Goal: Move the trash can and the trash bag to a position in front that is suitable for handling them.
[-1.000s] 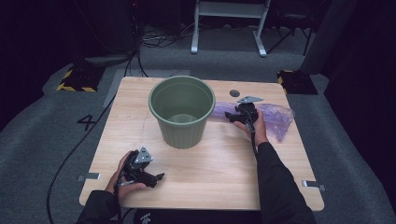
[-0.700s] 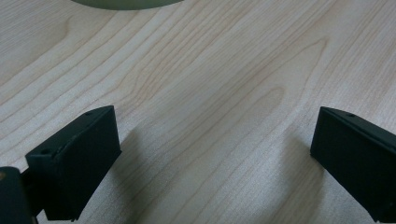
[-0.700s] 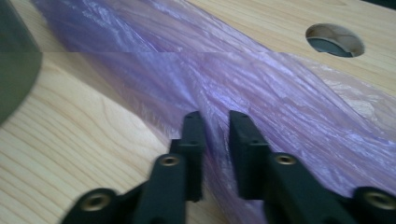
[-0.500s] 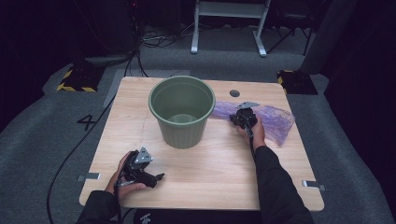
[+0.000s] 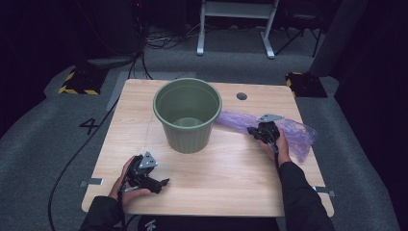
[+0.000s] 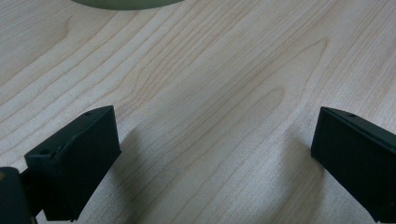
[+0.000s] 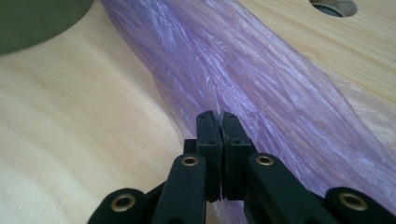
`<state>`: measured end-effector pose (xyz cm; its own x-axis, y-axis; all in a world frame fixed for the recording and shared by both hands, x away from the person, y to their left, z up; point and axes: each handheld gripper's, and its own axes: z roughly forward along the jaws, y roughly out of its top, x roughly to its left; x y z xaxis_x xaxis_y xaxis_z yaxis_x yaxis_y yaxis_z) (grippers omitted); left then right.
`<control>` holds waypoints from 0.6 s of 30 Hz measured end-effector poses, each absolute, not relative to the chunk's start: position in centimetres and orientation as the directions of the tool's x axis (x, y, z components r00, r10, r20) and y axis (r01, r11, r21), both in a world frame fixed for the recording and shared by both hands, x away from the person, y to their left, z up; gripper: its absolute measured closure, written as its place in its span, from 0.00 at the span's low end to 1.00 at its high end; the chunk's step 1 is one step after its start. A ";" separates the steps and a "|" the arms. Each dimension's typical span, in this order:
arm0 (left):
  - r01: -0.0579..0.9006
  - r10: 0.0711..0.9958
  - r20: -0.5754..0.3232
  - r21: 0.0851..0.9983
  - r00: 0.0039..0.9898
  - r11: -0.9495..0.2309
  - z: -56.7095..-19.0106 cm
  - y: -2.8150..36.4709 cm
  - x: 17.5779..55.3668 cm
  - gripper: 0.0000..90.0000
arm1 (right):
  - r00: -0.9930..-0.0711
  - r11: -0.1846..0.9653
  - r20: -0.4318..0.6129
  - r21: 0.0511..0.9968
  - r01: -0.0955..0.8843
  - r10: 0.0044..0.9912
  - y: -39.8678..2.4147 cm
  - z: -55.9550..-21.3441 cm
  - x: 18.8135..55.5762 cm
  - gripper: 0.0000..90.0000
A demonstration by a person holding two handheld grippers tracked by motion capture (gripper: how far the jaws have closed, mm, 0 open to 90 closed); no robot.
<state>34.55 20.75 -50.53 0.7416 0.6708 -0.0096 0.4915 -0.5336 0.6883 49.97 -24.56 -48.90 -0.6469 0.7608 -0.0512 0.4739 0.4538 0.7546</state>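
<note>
Thin purple plastic bag, table's right side, beside ribbed green plastic bucket.
Right gripper clenched, apparently pinching bag film; bucket hides the bag's near end. Left gripper released over bare wooden table.

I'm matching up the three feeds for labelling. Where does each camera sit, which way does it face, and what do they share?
High view: above the person's side, looking forward and down at the table; both forearms, left claw and right claw show.
Left gripper view: rides the left claw, facing bare wood between open jaws, with the green bucket at the top edge.
Right gripper view: rides the right claw, shut on the purple plastic bag.
Shared: bucket and bag also appear in the high view.
</note>
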 end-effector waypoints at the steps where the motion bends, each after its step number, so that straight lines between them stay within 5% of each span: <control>1: 0.492 0.671 -0.010 0.689 0.741 -0.532 -50.5 20.7 34.5 0.01 | -0.663 0.477 -0.068 0.750 0.459 0.745 -24.6 -48.8 49.4 0.99; 10: 0.491 0.671 -0.009 0.688 0.742 -0.534 -50.5 20.8 34.5 0.01 | -0.707 0.516 -0.078 0.741 0.430 0.702 -25.2 -48.9 47.3 0.95; 14: 0.491 0.671 -0.009 0.688 0.742 -0.534 -50.5 20.8 34.5 0.01 | -0.690 0.508 -0.087 0.743 0.435 0.719 -25.3 -49.0 46.9 0.79; 16: 0.492 0.671 -0.009 0.688 0.742 -0.534 -50.5 20.8 34.5 0.01 | -0.680 0.482 -0.084 0.769 0.421 0.728 -25.3 -48.4 46.5 0.59; 18: 0.491 0.671 -0.009 0.688 0.742 -0.534 -50.5 20.8 34.6 0.01 | -0.678 0.479 -0.088 0.774 0.415 0.730 -25.2 -48.2 46.5 0.55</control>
